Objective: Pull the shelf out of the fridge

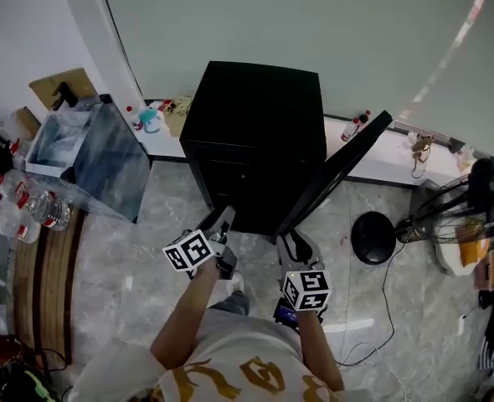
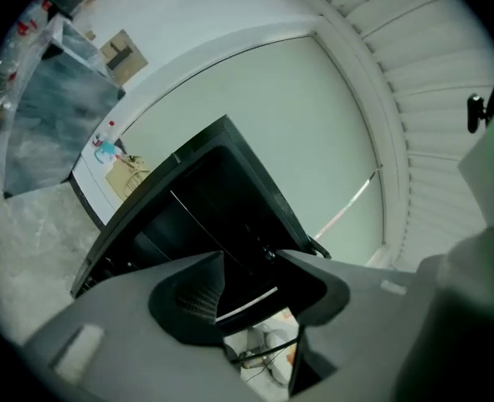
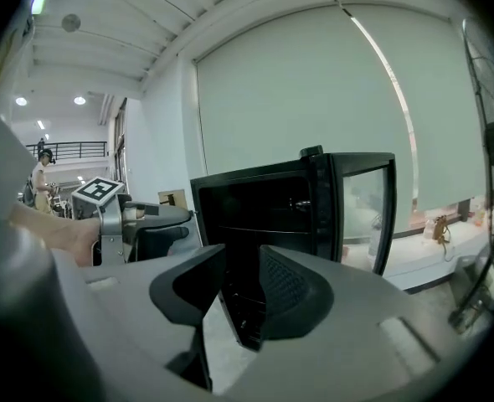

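Observation:
A black mini fridge (image 1: 255, 132) stands on the marble floor against the wall. Its glass door (image 1: 335, 170) is swung open to the right. In the right gripper view the dark inside (image 3: 259, 208) shows thin shelves (image 3: 264, 231) still in place. My left gripper (image 1: 222, 224) is held at the lower left of the fridge opening, open, with nothing between its jaws (image 2: 251, 287). My right gripper (image 1: 293, 245) hovers just before the opening near the door's foot, also open and empty (image 3: 240, 287). Neither gripper touches a shelf.
A clear plastic box (image 1: 88, 153) and several water bottles (image 1: 21, 208) stand at the left. At the right are a floor fan (image 1: 473, 216), a round black base (image 1: 373, 237) and a cable (image 1: 385, 308). A white ledge (image 1: 389, 153) with small items runs along the wall.

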Motion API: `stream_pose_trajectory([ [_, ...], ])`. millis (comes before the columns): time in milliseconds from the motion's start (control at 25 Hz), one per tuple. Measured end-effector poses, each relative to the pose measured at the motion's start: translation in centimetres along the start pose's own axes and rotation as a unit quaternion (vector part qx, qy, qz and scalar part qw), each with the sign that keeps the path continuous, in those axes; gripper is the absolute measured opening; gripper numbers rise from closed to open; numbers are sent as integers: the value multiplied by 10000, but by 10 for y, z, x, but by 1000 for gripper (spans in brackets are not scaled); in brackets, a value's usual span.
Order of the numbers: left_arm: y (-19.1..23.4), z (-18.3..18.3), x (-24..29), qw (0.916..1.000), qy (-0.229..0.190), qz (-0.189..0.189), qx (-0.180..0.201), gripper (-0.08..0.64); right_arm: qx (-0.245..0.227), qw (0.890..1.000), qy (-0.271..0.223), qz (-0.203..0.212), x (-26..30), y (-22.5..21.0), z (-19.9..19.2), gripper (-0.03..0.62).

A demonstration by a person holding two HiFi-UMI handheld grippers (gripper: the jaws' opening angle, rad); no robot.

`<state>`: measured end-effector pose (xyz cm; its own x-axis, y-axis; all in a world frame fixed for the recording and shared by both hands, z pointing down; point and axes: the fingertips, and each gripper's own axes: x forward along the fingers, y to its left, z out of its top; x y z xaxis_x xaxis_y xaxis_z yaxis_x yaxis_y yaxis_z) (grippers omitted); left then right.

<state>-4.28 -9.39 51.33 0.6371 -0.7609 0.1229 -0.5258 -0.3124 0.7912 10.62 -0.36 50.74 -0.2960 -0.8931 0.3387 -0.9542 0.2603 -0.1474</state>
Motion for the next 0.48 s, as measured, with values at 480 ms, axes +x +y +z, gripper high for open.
stream_pose_trajectory([
  [480,70,30,100,9780,16,-181,-2077,179,-234,9989,246,-316,78,-15,29,153],
])
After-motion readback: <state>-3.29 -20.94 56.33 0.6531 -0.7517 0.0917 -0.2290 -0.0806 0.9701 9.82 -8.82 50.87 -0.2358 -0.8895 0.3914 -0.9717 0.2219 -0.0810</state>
